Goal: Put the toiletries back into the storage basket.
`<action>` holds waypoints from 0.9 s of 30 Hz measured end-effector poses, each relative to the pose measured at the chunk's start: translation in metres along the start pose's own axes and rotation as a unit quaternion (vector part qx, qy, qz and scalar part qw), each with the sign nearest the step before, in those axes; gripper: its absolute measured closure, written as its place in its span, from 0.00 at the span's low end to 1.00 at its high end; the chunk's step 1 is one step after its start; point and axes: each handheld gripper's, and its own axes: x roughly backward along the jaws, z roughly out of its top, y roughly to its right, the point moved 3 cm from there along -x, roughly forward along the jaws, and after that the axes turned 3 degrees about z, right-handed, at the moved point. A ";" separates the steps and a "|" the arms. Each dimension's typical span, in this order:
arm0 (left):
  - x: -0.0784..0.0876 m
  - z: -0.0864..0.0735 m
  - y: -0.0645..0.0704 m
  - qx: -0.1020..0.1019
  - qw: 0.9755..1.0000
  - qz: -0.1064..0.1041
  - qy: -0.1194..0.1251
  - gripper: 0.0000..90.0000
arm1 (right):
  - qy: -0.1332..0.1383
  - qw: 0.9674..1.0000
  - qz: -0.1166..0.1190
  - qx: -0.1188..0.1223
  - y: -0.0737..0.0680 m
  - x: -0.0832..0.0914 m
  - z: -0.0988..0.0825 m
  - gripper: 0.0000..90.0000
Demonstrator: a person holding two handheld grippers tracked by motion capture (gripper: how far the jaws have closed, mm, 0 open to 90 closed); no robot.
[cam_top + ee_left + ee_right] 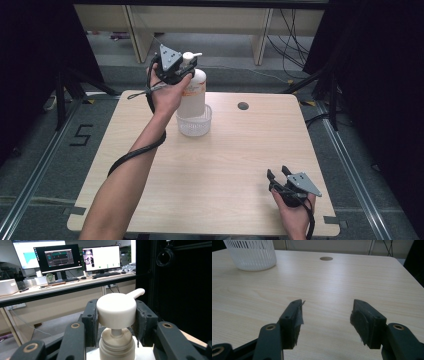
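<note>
A white pump bottle [193, 90] with an orange label stands upright in a small white slatted basket [194, 123] at the table's far middle. My left gripper [186, 64] is shut on the bottle's round white pump head [116, 310], one pad on each side, with the spout [136, 293] pointing away to the right. My right gripper [279, 172] rests near the table's front right corner. In the right gripper view it [325, 318] stands open with nothing between its jaws, above bare wood.
The light wooden table [220, 165] has a round cable hole [243, 106] at the far right of centre. Beyond the table's far edge stands a desk with monitors [75, 257] and keyboards. Black curtains hang at both sides.
</note>
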 end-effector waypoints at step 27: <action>-0.009 -0.011 0.004 -0.001 1.000 -0.005 -0.012 0.66 | -0.001 1.000 -0.001 -0.005 -0.001 0.001 0.000 0.47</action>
